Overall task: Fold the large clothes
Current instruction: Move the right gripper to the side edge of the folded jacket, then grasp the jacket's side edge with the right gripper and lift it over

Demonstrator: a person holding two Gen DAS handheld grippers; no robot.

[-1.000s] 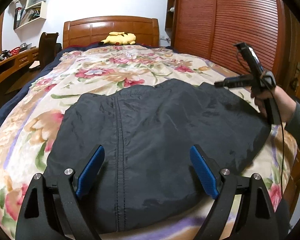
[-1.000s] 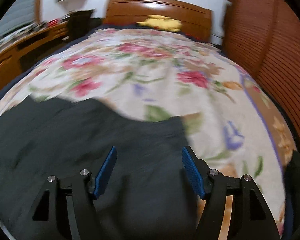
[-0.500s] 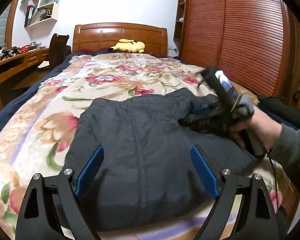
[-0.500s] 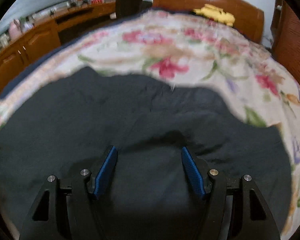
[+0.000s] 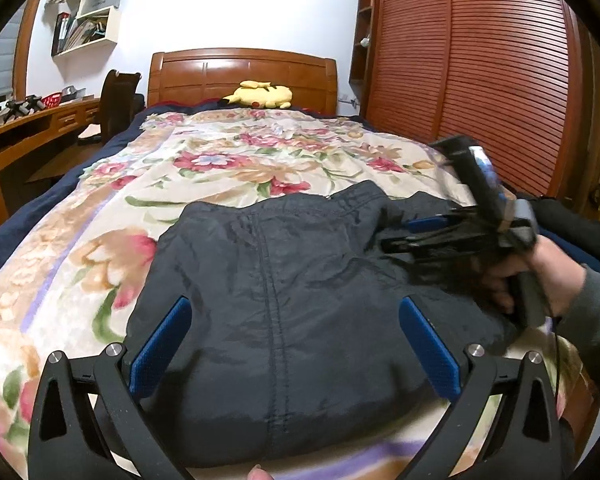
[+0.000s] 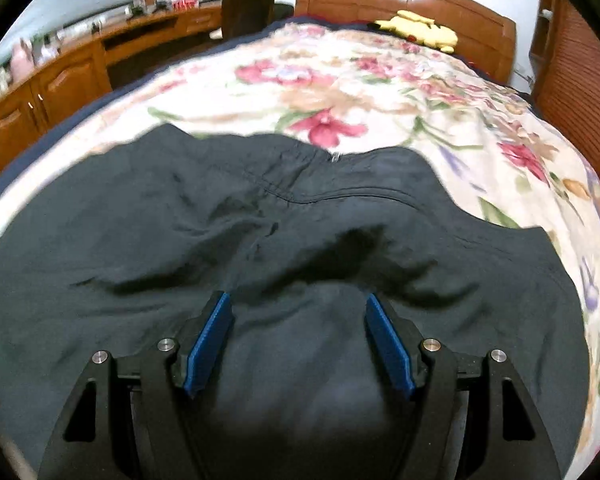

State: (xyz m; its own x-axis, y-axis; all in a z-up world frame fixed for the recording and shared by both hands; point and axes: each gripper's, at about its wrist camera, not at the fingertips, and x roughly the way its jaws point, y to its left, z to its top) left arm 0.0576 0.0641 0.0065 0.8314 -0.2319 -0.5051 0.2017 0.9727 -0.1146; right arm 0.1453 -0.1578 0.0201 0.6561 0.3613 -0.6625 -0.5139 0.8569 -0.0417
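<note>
The dark navy nylon jacket (image 5: pixel 284 288) lay spread across the lower half of the frame on the floral quilted bed (image 5: pixel 236 160), collar toward the wooden headboard (image 5: pixel 244 72). Left tongs (image 5: pixel 296 344) at bottom centre w/ blue pads wide apart, hovering over the hem, gripping nothing. Right tongs (image 6: pixel 300 340) at lower centre of the right wrist view, also spread apart, a fabric ridge betw. the pads. Yellow plush toy (image 5: pixel 260 94) sat upper centre.
</note>
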